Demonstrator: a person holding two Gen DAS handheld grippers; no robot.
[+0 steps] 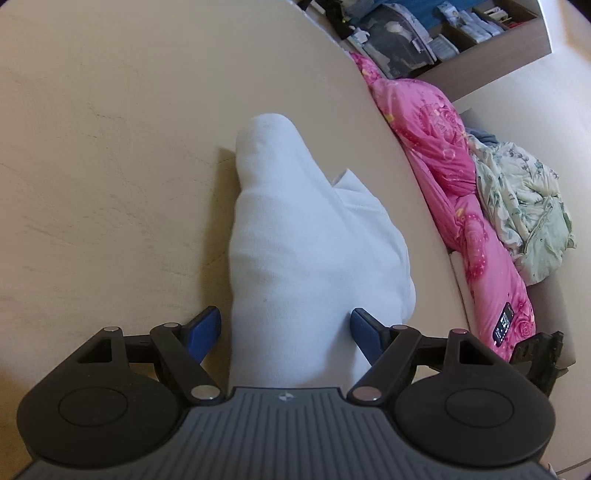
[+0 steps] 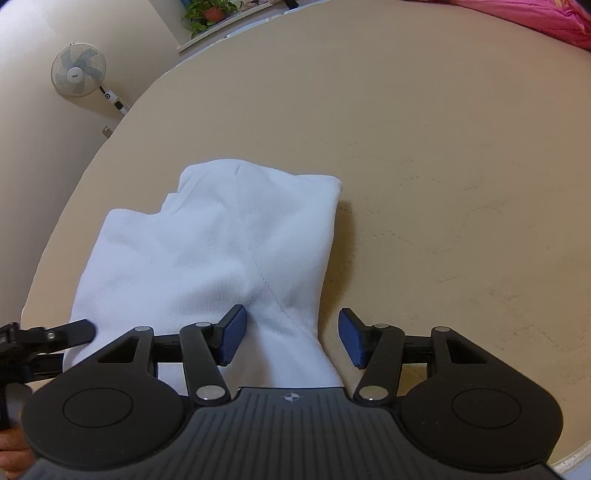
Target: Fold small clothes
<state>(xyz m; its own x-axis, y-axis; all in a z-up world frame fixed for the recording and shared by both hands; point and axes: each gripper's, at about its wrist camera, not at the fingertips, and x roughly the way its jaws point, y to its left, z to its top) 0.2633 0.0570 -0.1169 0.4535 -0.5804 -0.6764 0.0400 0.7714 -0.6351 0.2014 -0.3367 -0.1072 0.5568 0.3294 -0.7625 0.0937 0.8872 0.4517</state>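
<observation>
A folded white garment [image 1: 295, 240] lies on the beige mattress [image 1: 110, 166]. My left gripper [image 1: 286, 328] is open and straddles the garment's near end: the left blue pad [image 1: 208, 326] stands clear of the cloth, while the right one sits at its edge. In the right wrist view the same white garment [image 2: 221, 240] runs under my right gripper [image 2: 291, 332], which is open. Its left pad [image 2: 232, 332] rests over the cloth and its right pad is off the cloth's edge, above the mattress [image 2: 443, 184]. Nothing is pinched.
A pink quilt [image 1: 443, 166] and a pale green floral blanket [image 1: 524, 214] are heaped along the mattress's far side, with a small dark device [image 1: 504, 325] on the quilt. A cluttered shelf [image 1: 443, 29] hangs beyond. A standing fan [image 2: 78, 70] and a potted plant [image 2: 210, 11] stand past the mattress edge.
</observation>
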